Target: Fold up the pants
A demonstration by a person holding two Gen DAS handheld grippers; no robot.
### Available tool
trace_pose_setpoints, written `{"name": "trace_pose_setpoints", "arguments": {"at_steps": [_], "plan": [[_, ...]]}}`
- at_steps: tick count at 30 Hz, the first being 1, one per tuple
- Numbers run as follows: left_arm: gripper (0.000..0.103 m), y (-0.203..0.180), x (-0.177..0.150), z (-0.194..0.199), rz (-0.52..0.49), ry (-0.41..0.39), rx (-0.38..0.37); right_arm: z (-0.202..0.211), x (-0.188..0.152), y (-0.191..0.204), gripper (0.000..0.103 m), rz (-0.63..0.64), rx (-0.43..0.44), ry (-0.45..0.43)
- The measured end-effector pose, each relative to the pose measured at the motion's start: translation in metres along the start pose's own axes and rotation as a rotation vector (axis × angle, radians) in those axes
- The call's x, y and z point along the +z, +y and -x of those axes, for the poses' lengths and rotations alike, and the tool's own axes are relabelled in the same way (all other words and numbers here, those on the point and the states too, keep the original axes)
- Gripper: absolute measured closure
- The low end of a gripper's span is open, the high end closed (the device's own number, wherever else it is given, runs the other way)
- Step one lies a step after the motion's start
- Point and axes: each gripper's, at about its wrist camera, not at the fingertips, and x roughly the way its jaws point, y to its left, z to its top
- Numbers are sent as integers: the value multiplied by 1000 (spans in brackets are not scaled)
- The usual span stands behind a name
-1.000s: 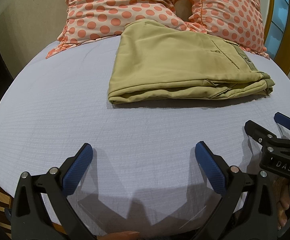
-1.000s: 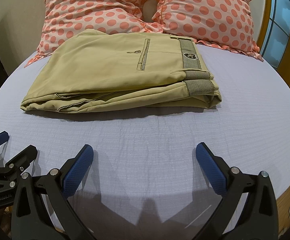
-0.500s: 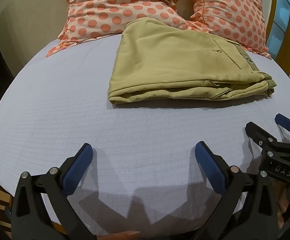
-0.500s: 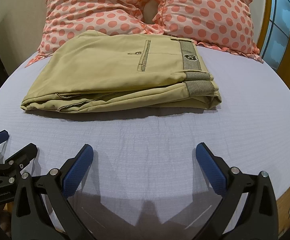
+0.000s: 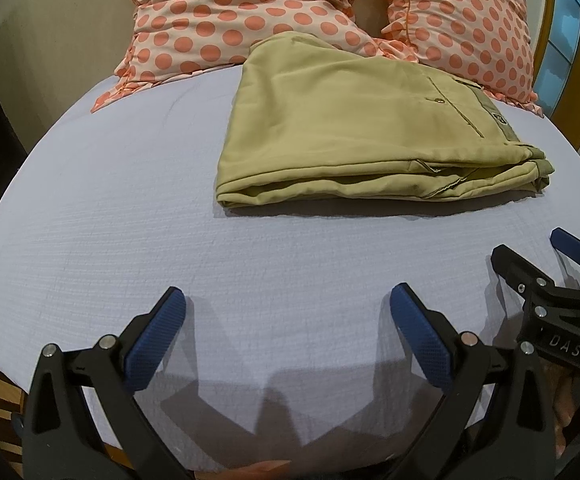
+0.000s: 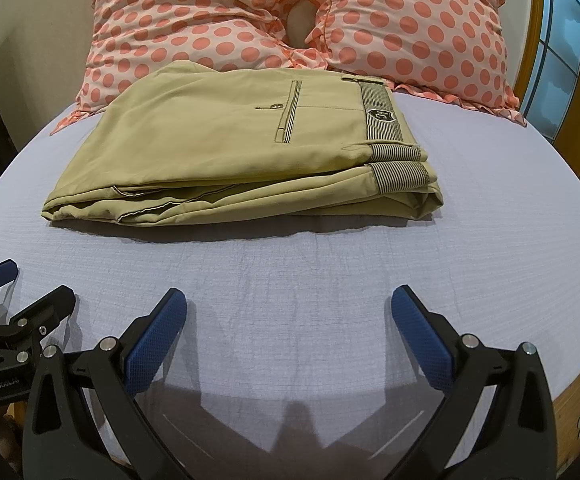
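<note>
The khaki pants (image 5: 354, 128) lie folded in a flat rectangular stack on the lavender bed sheet (image 5: 130, 220), their far edge against the pillows. In the right wrist view the pants (image 6: 230, 148) show a back pocket and the striped waistband at the right end. My left gripper (image 5: 286, 312) is open and empty, low over the sheet near the bed's front edge, well short of the pants. My right gripper (image 6: 288, 312) is open and empty beside it, to its right. Each gripper shows at the edge of the other's view.
Two pink pillows with coral dots (image 6: 218, 20) stand at the head of the bed behind the pants. A wooden frame and window (image 6: 558, 60) are at the right. The bed's wooden edge (image 6: 578, 400) shows at the lower right.
Both grippers have drifted slightly back and the left view has tilted a little; the pants have not moved. Both stay open.
</note>
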Motion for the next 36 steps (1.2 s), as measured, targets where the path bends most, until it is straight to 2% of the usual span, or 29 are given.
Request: {"name": "trace_pose_setpoints", "arguments": {"at_steps": [36], "plan": [[2, 2, 1, 1, -12, -22, -12, 0, 0, 0, 1, 1, 1, -2]]}}
